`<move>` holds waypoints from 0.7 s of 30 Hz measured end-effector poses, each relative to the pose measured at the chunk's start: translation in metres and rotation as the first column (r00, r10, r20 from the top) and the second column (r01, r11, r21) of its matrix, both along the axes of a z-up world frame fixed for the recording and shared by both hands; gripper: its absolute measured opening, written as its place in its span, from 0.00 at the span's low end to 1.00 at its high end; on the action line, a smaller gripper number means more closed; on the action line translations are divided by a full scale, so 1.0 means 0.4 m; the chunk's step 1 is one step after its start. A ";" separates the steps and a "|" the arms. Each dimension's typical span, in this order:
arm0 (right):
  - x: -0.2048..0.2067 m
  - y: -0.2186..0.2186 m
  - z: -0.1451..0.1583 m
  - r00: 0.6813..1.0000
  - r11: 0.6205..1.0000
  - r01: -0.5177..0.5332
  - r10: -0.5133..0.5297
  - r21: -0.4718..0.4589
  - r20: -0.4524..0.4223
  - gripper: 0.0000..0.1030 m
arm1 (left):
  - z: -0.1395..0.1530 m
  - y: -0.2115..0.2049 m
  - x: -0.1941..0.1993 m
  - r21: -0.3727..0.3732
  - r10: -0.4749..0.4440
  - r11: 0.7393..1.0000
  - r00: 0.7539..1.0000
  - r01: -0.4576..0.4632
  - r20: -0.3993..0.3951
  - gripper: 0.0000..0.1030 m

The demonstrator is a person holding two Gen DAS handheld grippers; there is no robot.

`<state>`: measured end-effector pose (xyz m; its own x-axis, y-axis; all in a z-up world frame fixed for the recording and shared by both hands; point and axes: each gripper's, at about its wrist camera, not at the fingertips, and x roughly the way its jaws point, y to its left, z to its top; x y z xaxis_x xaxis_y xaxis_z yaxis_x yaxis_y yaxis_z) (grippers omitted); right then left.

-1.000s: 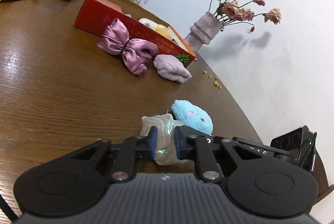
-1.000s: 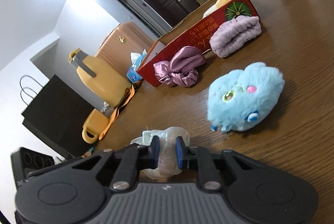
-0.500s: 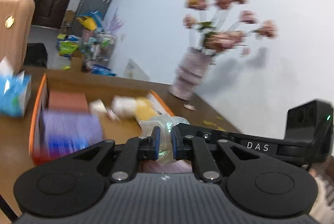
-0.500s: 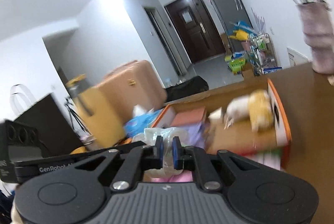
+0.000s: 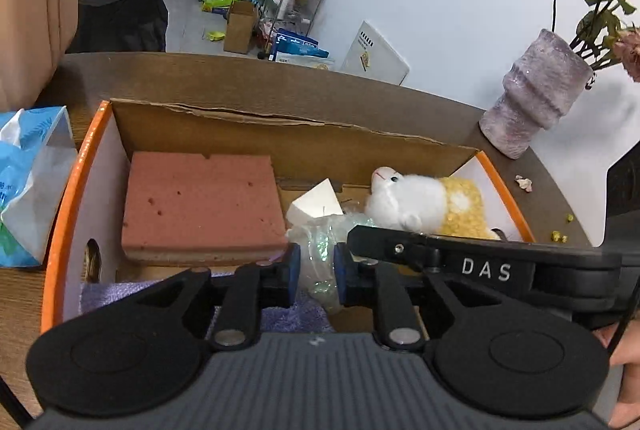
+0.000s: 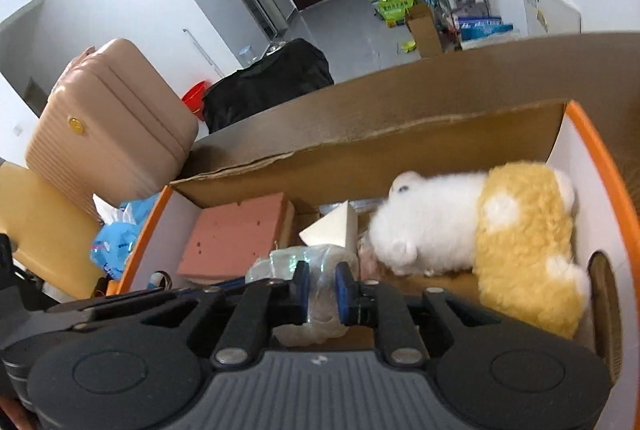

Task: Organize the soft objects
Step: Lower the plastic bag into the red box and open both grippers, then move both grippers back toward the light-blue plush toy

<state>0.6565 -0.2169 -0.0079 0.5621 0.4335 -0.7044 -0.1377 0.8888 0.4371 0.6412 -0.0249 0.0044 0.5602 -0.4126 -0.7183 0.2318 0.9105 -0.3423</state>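
Observation:
Both grippers hold one crumpled clear plastic bag [image 5: 320, 250] over the open cardboard box [image 5: 280, 133]. My left gripper [image 5: 316, 270] is shut on the bag, and my right gripper [image 6: 322, 290] is shut on the same bag [image 6: 312, 262]. The right gripper's black body crosses the left wrist view at right. Inside the box lie a pink sponge block [image 5: 200, 205], a white foam wedge [image 5: 316, 205] and a white and yellow plush toy [image 5: 428, 205]. They also show in the right wrist view: the sponge [image 6: 236, 234], the wedge [image 6: 332, 230], the plush [image 6: 480, 230]. A purple cloth [image 5: 120, 294] lies under my left gripper.
A blue tissue pack [image 5: 28, 181] lies left of the box on the brown table [image 5: 240, 77]. A purple vase [image 5: 536, 93] with dried roses stands at the right. A tan suitcase [image 6: 104, 125] and a black bag [image 6: 268, 81] stand beyond the table.
Both grippers lifted the plastic bag off the table and carried it from beside the blue plush toy to over the open box. The blue plush has left both views.

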 end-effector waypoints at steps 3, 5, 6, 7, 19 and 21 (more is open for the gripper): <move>-0.037 -0.014 0.039 0.999 0.999 0.028 -0.027 -0.020 0.024 0.27 | 0.040 0.009 -0.034 0.038 0.017 0.999 0.999 -0.019 0.049 0.35; -0.083 -0.027 0.086 0.998 0.999 0.013 -0.009 -0.050 0.067 0.28 | 0.091 0.018 -0.079 0.074 0.010 0.997 0.994 -0.018 0.108 0.37; -0.111 -0.041 0.117 0.995 0.997 0.009 -0.002 -0.072 0.098 0.29 | 0.122 0.024 -0.105 0.081 0.011 0.997 0.991 -0.021 0.130 0.42; -0.141 -0.055 0.150 0.992 0.996 0.007 0.005 -0.094 0.130 0.30 | 0.155 0.038 -0.139 0.086 0.019 0.996 0.988 -0.032 0.153 0.45; -0.624 -0.212 0.377 0.830 0.935 0.209 -0.013 -0.288 0.558 0.80 | 0.333 0.158 -0.623 0.183 0.152 0.935 0.810 -0.303 0.566 0.80; -0.667 -0.218 0.393 0.822 0.941 0.213 -0.027 -0.262 0.569 0.80 | 0.357 0.154 -0.671 0.168 0.158 0.936 0.797 -0.308 0.583 0.82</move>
<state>0.3897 -0.3039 0.1495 0.9264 0.1558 -0.3427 -0.1552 0.9874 0.0294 0.3729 0.0367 0.1473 0.9467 -0.0729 -0.3137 0.0819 0.9965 0.0155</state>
